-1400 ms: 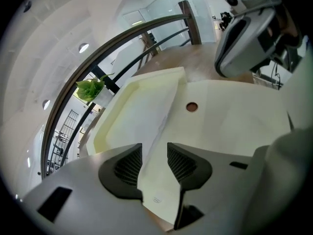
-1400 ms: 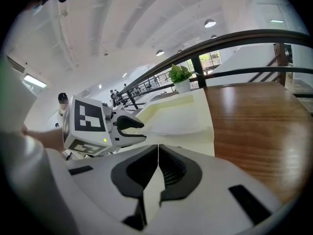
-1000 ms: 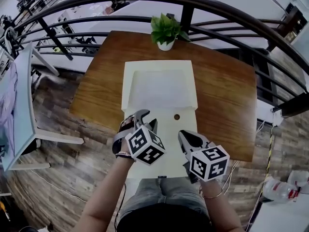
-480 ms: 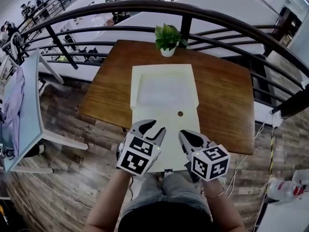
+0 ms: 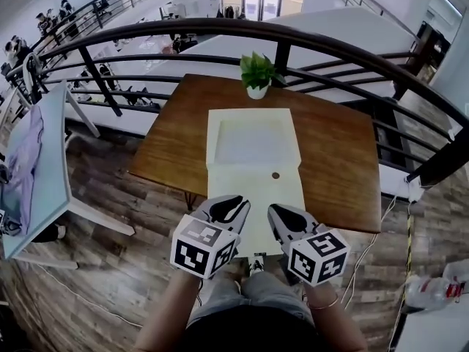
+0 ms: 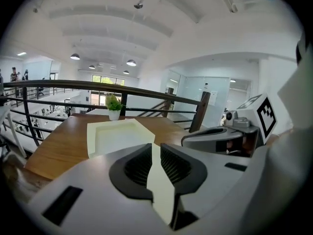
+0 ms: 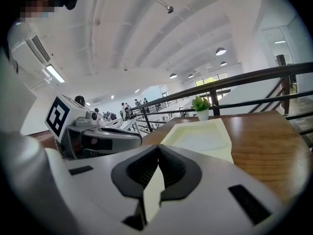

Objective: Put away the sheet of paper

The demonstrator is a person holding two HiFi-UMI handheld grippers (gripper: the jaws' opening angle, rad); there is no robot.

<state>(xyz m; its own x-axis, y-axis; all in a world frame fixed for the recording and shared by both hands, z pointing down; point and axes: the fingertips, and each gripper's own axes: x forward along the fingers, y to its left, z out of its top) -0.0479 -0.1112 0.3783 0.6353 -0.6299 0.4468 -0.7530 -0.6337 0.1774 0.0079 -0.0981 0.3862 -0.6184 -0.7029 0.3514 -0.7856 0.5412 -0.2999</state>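
Both grippers are hovering over the near end of the sheet of paper (image 5: 253, 189) lying along the desk (image 5: 337, 152): left gripper (image 5: 229, 208) just closing to a narrow gap with paper showing in it, right gripper (image 5: 283, 215) pressing tip to tip. Pinching both corners evenly is looking wise; the left is sitting rolled flatter than a second ago.

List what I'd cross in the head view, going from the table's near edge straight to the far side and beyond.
sheet of paper → shallow cream tray → potted plant → dark railing
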